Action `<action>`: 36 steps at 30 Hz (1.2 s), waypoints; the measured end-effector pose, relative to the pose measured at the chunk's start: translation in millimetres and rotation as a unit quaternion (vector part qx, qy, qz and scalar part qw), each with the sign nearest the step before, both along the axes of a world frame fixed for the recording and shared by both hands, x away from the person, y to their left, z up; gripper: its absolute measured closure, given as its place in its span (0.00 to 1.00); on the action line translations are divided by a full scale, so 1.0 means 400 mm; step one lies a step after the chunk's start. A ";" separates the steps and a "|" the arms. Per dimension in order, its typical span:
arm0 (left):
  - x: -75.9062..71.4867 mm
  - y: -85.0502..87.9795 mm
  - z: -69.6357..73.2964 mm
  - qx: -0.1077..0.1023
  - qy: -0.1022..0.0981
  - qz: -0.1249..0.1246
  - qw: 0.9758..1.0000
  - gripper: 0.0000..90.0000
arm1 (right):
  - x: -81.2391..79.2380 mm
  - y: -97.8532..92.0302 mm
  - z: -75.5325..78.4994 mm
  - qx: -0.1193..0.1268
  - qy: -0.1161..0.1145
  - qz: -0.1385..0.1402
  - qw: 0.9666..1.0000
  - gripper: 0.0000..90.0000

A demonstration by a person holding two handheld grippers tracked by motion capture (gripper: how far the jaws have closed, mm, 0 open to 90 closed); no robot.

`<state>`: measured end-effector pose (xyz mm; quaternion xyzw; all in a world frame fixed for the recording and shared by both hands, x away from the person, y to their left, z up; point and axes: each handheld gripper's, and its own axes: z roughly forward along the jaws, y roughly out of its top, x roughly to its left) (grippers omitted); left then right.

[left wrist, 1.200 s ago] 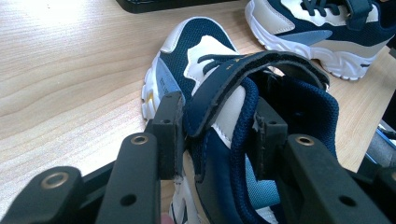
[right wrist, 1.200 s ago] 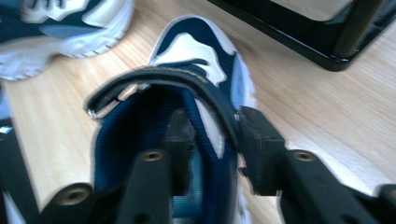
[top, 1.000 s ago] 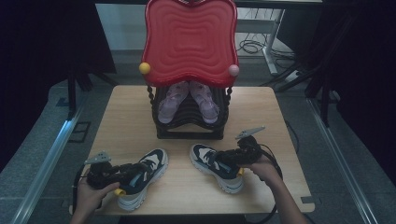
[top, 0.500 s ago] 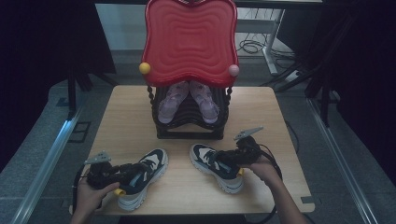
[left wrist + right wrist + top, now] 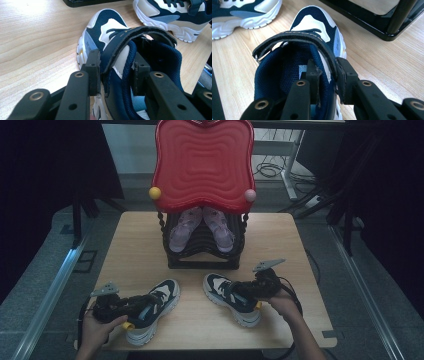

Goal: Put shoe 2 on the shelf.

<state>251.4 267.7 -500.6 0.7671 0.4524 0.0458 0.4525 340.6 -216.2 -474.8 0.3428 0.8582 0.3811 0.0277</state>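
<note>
- The left tongs (image 5: 131, 304) are clamped on the collar wall and strap of the left sneaker (image 5: 152, 310), one jaw outside and one inside the opening; the jaws have just been closing.
- The right tongs (image 5: 243, 291) pinch the side wall and strap of the right sneaker (image 5: 231, 298) the same way, and their jaws have just been closing too.
- Both sneakers stand on their soles near the front edge of the worktop (image 5: 135, 255), left one towards the front left corner, toes pointing to the far edge.
- At the far edge stands a black shoe rack (image 5: 202, 255) holding a pink pair (image 5: 200, 227), under a red tray (image 5: 202, 162).
</note>
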 end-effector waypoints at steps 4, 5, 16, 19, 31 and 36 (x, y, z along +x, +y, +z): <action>-0.002 -0.001 0.001 0.003 -0.005 0.003 1.000 0.75 | -0.007 -0.013 -0.003 0.013 -0.005 -0.012 1.000 0.83; -0.002 -0.001 0.001 0.004 -0.006 0.004 1.000 0.75 | -0.009 -0.016 -0.003 0.015 -0.007 -0.014 1.000 0.83; -0.011 0.007 0.019 -0.017 -0.028 0.017 0.999 0.76 | -0.057 -0.056 -0.011 0.076 -0.018 -0.039 0.996 0.83; -0.012 0.008 0.021 -0.026 -0.032 0.023 0.999 0.76 | -0.071 -0.068 -0.017 0.092 -0.023 -0.051 0.994 0.83; -0.020 0.023 0.034 -0.049 -0.053 0.040 0.997 0.76 | -0.114 -0.109 -0.038 0.143 -0.045 -0.090 0.985 0.83; -0.024 0.030 0.041 -0.058 -0.061 0.050 0.995 0.76 | -0.127 -0.113 -0.041 0.154 -0.054 -0.102 0.981 0.83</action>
